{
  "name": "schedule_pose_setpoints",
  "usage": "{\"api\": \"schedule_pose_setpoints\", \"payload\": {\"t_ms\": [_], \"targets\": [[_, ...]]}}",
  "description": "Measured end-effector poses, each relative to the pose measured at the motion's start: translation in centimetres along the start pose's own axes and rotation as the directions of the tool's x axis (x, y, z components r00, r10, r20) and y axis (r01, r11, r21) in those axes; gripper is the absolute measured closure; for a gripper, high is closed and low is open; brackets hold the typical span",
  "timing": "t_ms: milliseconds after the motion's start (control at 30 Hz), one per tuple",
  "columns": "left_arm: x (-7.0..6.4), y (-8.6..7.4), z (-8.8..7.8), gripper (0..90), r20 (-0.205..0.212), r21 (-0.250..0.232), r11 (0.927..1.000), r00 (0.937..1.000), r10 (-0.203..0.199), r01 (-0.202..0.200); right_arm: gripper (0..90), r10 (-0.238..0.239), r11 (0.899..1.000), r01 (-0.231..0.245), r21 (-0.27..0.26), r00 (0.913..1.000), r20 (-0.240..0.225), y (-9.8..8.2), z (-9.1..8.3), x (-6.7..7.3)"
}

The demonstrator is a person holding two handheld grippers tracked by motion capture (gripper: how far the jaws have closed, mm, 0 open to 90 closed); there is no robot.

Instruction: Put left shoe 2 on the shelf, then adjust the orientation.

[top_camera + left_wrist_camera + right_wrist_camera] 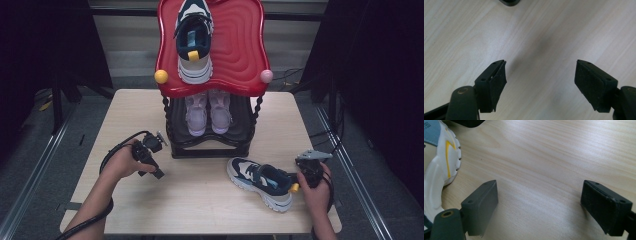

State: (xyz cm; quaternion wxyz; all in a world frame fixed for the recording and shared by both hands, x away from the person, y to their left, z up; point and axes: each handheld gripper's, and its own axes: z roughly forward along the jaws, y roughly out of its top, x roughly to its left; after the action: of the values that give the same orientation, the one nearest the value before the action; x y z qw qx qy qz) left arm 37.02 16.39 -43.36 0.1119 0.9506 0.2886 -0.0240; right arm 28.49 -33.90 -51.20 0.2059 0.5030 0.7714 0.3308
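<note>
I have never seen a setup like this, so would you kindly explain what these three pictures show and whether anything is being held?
A person sits at a wooden table with a hand-held claw in each hand. The high view looks down from above: the left claw is at the left, the right claw at the right. The other two pictures come from cameras riding on the claws, each looking along its own two black jaws: the left claw and the right claw both stand open over bare wood, holding nothing. On the table lies a navy and white sneaker, its heel next to the right claw. Behind it stands a two-tier rack: its red top shelf carries a matching sneaker, and the dark lower shelf a pale pink pair.
</note>
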Motion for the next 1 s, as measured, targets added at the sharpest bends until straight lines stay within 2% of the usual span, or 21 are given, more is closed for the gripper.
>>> {"api": "schedule_pose_setpoints", "payload": {"t_ms": [167, 233, 333, 700, 867, 933, 1000], "targets": [[-0.2, -0.4, 1.0, 23.7, -0.029, -0.067, 0.9978, 0.9996, -0.007, 0.005, 13.9, 0.000, 1.000, 0.000, 0.000, 1.0000, 0.000, 0.0, 0.0, 0.0], [-0.3, -0.6, 1.4, 23.5, -0.042, -0.103, 0.9946, 0.9990, -0.015, 0.010, 13.9, -0.001, 1.000, 0.001, 0.000, 1.0000, -0.001, 0.0, 0.0, 0.0], [-0.4, -0.9, 2.1, 23.4, -0.041, -0.171, 0.9846, 0.9983, -0.042, 0.034, 13.9, -0.002, 1.000, 0.002, 0.000, 1.0000, -0.001, 0.0, 0.0, 0.0], [-0.5, -1.8, 3.5, 21.9, -0.064, -0.263, 0.9639, 0.9960, -0.062, 0.043, 13.9, -0.002, 1.000, 0.002, 0.000, 1.0000, -0.002, 0.0, 0.0, 0.0], [-0.7, -2.2, 4.1, 21.3, -0.092, -0.331, 0.9429, 0.9930, -0.075, 0.040, 13.9, -0.004, 1.000, 0.004, 0.000, 1.0000, -0.003, 0.0, 0.0, 0.0], [-0.8, -2.4, 4.2, 21.1, -0.102, -0.366, 0.9294, 0.9905, -0.092, 0.048, 13.9, -0.005, 1.000, 0.005, 0.000, 1.0000, -0.004, 0.0, 0.0, 0.0], [-0.8, -2.5, 4.4, 21.0, -0.086, -0.396, 0.9157, 0.9898, -0.114, 0.071, 13.9, -0.007, 1.000, 0.007, -0.001, 1.0000, -0.006, 0.0, 0.0, 0.0]]}}
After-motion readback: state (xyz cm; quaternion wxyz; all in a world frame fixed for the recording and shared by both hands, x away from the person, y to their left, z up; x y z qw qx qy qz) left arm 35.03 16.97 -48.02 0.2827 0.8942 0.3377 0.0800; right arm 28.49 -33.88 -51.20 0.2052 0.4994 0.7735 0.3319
